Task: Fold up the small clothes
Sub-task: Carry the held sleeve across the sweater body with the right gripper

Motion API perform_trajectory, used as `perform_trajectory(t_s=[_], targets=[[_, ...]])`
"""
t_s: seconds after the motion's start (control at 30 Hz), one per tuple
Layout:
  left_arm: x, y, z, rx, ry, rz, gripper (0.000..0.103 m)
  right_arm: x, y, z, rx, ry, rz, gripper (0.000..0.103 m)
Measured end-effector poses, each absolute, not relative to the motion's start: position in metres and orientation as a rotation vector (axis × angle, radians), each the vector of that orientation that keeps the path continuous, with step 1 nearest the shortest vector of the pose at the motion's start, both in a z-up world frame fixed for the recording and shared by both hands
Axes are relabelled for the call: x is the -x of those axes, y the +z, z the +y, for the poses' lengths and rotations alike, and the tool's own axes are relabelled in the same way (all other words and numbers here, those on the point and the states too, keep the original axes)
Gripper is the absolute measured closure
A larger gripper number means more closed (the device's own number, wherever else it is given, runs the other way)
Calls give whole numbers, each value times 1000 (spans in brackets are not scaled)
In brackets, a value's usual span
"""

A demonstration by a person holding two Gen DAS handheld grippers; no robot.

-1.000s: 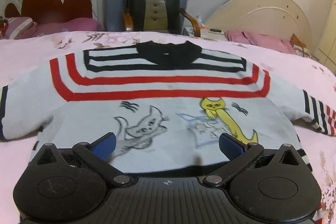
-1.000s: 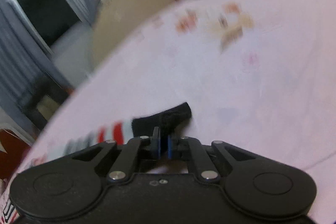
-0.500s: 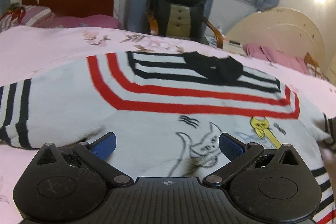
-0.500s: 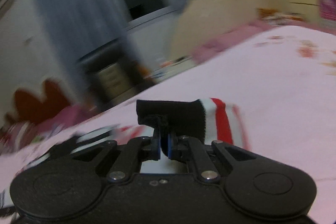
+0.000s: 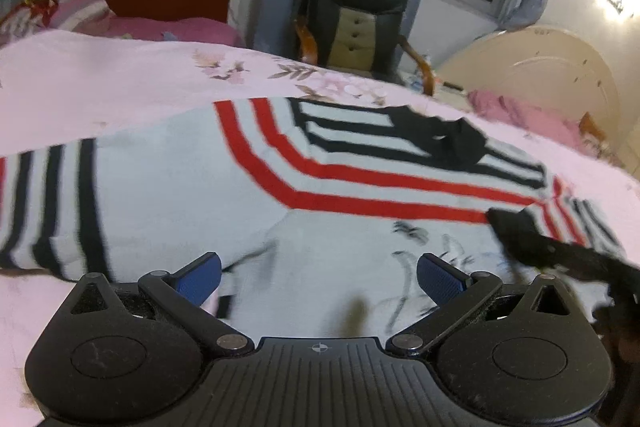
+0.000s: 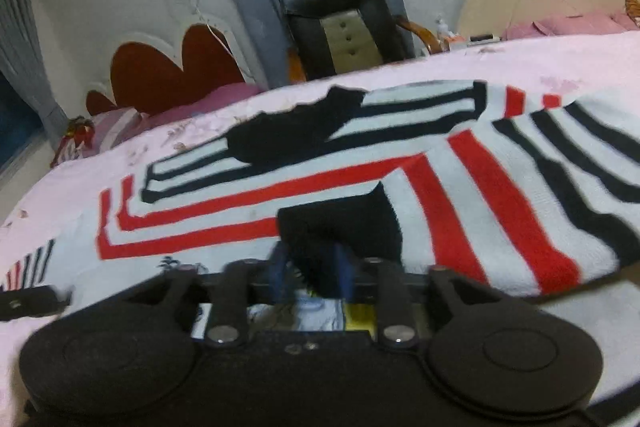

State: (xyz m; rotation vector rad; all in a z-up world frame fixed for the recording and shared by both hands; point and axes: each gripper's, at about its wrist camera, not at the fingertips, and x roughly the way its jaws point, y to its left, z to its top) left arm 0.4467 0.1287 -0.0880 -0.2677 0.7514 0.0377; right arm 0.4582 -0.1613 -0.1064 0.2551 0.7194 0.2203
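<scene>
Right tongs (image 6: 310, 273) just opening – black cuff (image 6: 340, 223) loose between pads, sleeve folded across sweater (image 5: 340, 267). Left tongs (image 5: 319, 277) released, empty. Risk: cuff snags pad on withdrawal – fold drags toward 6 o'clock.

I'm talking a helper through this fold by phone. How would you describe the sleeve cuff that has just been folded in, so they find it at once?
On the pink floral bedspread lies a white knitted sweater. Its striped right sleeve is folded across the chest. The solid black ribbed cuff ends that sleeve, lower than the black collar.
</scene>
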Motion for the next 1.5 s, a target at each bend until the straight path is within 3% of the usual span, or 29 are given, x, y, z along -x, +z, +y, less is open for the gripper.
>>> perform_trajectory(t_s=[0.03,0.13,0.17,0.2,0.5,0.53,0.57,0.6,0.83,1.17,1.3,1.4,1.47,1.5], targets=[[-451,-89,126,302,13,747,0,-444,-103,-169,-261,215,687,62],[-468,-92,104,413,-119,734,4,-420,-94,-194,-310,175,671,64],[-476,-93,92,452,-175,737,30,-414,-93,-203,-336,153,671,64],[-485,-96,80,481,-219,756,40,-405,-92,-213,-359,131,667,64],[-552,-133,-9,559,-351,889,42,-374,-100,-254,-426,20,667,64],[-557,-134,-14,541,-355,875,47,-371,-102,-258,-436,9,669,64],[-559,-136,-17,511,-345,868,87,-369,-103,-263,-450,-1,672,63],[-562,-137,-16,490,-331,875,96,-366,-105,-268,-468,-8,674,63],[-542,-90,42,386,-257,710,98,-364,-109,-295,-635,-12,655,57],[-532,-115,92,406,-171,757,98,-414,-140,-322,-1108,129,663,54],[-531,-120,92,403,-171,759,98,-426,-147,-336,-1159,54,652,55],[-531,-124,94,406,-172,770,98,-435,-153,-340,-1147,9,675,65],[-530,-124,95,407,-177,771,98,-438,-155,-337,-1098,-2,701,94],[-527,-120,95,405,-181,751,98,-439,-154,-335,-1047,-18,718,95]])
